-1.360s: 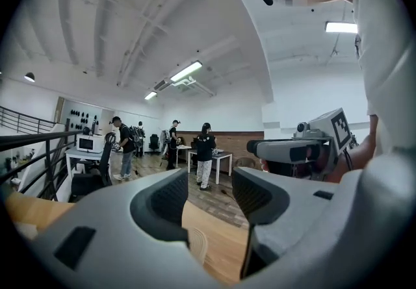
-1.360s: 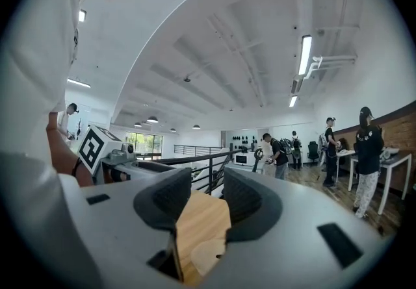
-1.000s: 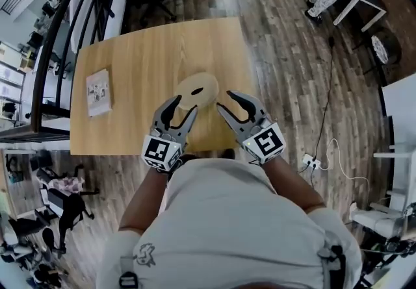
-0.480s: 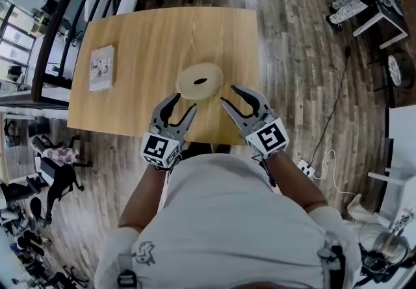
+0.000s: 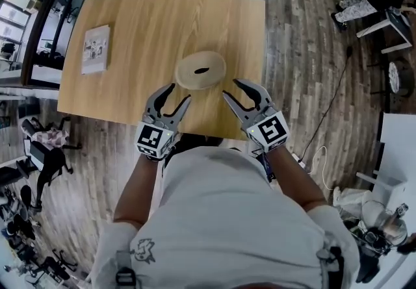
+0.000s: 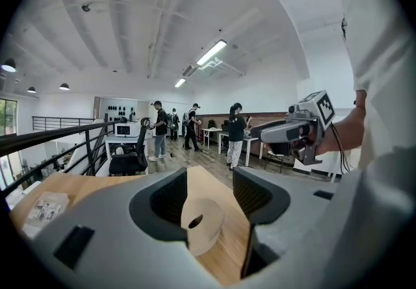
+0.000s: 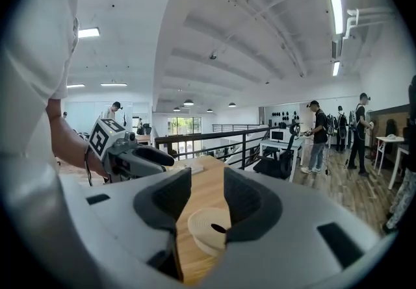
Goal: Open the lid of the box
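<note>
A round, pale wooden box (image 5: pixel 201 70) lies flat on the wooden table (image 5: pixel 149 21), with a dark oval slot in its lid. My left gripper (image 5: pixel 180 92) hovers just short of the box on its near-left side, jaws open and empty. On the near-right side my right gripper (image 5: pixel 232 89) is likewise open and empty. In the left gripper view the box (image 6: pixel 203 223) shows beyond the open left gripper (image 6: pixel 209 180). The right gripper view has the box (image 7: pixel 207 226) low between the spread fingers of the right gripper (image 7: pixel 207 190). Neither gripper touches the box.
A printed booklet (image 5: pixel 95 49) lies near the table's far-left part. The table's near edge (image 5: pixel 195 132) runs under both grippers. A railing (image 5: pixel 45 15) borders the left side. Several people and desks stand across the room (image 6: pixel 195 128).
The head view has shifted, so the table and box sit higher in frame. Both grippers stay open just short of the box; nothing was taken hold of.
</note>
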Demonstrator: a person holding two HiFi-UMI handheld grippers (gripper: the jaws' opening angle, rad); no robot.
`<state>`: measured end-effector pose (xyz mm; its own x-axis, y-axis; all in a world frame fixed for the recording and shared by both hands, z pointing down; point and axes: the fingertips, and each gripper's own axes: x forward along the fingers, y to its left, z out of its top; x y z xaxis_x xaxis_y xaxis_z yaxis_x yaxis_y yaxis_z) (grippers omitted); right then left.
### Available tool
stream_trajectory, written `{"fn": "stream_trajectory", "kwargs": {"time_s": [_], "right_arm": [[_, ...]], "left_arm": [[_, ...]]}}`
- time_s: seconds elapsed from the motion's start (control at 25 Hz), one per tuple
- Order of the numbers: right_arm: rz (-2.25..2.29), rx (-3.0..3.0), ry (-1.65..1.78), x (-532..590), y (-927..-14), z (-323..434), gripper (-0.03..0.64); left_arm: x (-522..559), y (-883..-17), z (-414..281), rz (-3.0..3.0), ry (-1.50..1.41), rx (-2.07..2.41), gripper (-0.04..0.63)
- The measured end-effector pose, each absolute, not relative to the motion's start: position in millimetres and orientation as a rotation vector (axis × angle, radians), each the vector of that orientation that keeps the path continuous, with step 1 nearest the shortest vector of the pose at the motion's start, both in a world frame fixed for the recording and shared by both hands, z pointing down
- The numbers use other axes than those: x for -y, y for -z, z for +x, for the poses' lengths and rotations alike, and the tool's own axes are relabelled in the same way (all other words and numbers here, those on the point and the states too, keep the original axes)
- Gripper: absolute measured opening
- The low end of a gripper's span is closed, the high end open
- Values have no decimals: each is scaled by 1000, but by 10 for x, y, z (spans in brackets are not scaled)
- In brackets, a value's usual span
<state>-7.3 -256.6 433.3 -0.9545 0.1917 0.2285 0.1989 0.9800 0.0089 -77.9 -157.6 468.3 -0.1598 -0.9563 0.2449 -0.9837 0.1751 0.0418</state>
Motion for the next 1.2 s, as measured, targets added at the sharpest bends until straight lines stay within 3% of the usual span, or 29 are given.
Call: {"fn": "stream_trajectory", "kwargs": {"time_s": [1.2], "right_arm": [[-371,2482,295,2474,-5846,-1193,178]], "left_arm": [[1530,-6276,-1654,2025,-376,1779,267]]}}
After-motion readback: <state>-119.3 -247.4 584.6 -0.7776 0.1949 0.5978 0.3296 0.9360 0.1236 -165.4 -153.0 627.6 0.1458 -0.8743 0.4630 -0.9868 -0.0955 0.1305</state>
